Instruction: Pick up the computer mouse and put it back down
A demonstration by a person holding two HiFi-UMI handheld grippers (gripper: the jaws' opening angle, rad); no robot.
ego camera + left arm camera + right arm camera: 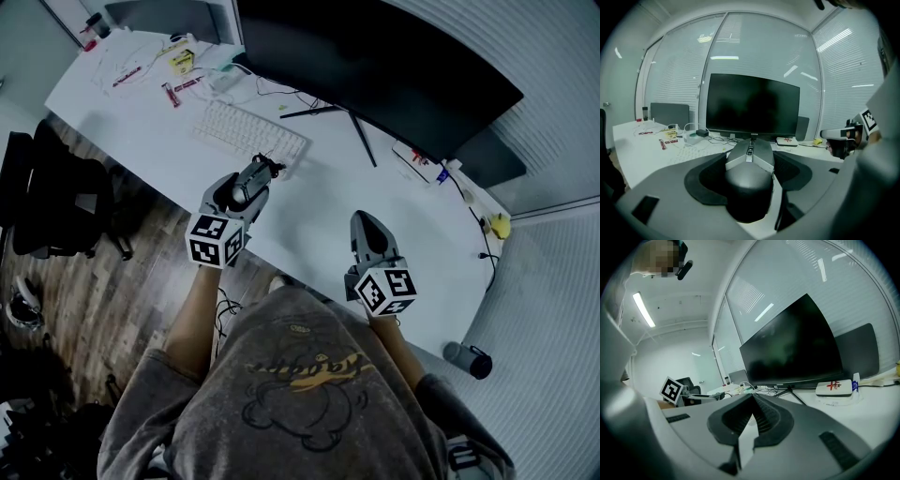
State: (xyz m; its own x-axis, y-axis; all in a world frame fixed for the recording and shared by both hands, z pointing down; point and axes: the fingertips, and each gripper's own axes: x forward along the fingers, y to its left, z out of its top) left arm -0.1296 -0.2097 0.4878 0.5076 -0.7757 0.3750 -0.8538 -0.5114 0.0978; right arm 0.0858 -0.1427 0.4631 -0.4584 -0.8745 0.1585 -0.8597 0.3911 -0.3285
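— Where's the mouse (749, 174) now?

— Pinched between the jaws of the left gripper (258, 176), one jaw on each flank, buttons and wheel pointing away from the person. It's over the near strip of the desk (319, 202), with the keyboard (248, 131) just beside it at 12 o'clock. I can't tell whether it's off the desktop or resting on it

— And the other claw?

— The right gripper (366, 223) is at about 4 o'clock from the left one, jaws pressed together on nothing, hovering idle

— What worries you?

— The shell is rounded and smooth, so I'd guess it could squirt forward out of the pads if the squeeze slackens or the wrist tips. The desk's edge is right there at 7 o'clock with wooden floor below, so a drop on that side could mean a fall. There's also something dark and wiry at the jaw tips. If that's a cord, it might drag against the keyboard, but I can't be sure

— Any writing you can read?

— Hardly. The monitor (375, 56) has a small badge on its lower bezel, too tiny to read. A white box (833, 388) at 3 o'clock from its stand carries a red mark I can't make out. The cubes show only black-and-white squares
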